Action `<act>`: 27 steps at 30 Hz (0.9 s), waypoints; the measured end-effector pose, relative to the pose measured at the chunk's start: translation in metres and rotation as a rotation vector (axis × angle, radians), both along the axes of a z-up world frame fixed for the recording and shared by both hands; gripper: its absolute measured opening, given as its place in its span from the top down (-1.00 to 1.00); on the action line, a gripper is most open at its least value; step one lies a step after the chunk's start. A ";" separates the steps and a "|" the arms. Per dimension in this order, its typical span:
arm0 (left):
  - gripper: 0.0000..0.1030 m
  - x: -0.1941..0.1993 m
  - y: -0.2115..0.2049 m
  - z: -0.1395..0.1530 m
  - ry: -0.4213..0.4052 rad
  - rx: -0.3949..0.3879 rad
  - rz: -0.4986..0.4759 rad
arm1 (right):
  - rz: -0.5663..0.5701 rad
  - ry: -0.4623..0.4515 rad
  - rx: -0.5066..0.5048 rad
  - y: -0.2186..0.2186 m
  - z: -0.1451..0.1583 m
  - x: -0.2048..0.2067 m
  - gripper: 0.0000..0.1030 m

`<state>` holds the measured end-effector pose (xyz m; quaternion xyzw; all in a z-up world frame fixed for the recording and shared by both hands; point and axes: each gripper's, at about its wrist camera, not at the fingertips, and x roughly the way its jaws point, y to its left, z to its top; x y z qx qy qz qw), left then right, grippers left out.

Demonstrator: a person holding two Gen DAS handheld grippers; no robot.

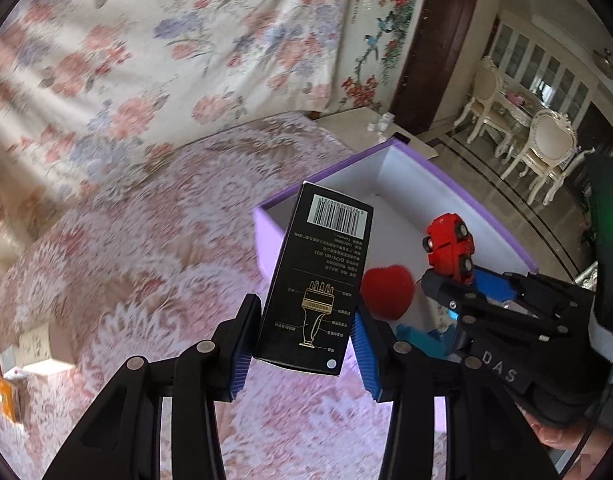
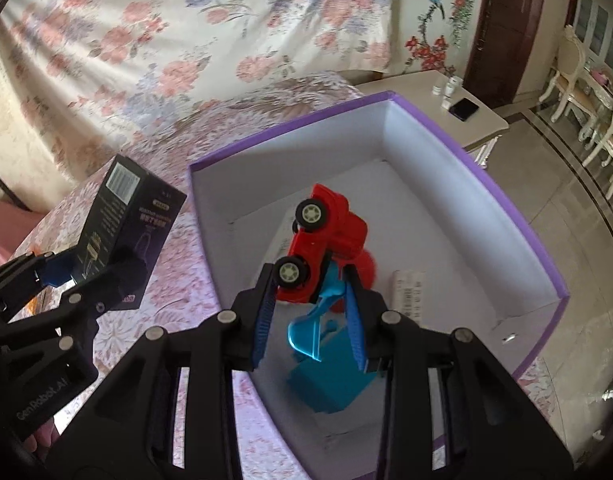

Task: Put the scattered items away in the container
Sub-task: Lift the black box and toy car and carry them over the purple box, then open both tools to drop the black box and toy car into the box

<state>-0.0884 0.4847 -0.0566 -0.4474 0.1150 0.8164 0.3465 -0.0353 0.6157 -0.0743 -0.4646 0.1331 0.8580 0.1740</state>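
Left gripper [image 1: 304, 344] clamped black carton [image 1: 316, 280] beside purple box [image 2: 526, 240]. Right gripper [image 2: 310, 312] pinched red toy car [image 2: 326, 240] above it. Only right view showed us blue toy [image 2: 326, 376] clearly; red ball [image 1: 388, 290] half hidden.

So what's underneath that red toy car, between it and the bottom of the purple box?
In the right wrist view, a blue plastic toy and a red fuzzy ball lie beneath the red toy car in the purple box.

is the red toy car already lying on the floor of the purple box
No, the red toy car is pinched between the right gripper's fingers, held up above the purple box's floor.
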 end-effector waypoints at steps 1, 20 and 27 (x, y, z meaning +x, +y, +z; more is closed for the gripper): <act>0.14 0.000 0.006 0.001 0.002 0.001 -0.008 | -0.006 0.001 0.002 0.005 0.001 0.000 0.31; 0.14 -0.025 0.093 -0.021 -0.059 -0.044 -0.059 | -0.042 -0.052 0.044 0.071 -0.017 -0.018 0.31; 0.13 -0.031 0.116 -0.028 -0.084 -0.068 -0.062 | -0.062 -0.083 0.044 0.090 -0.026 -0.025 0.31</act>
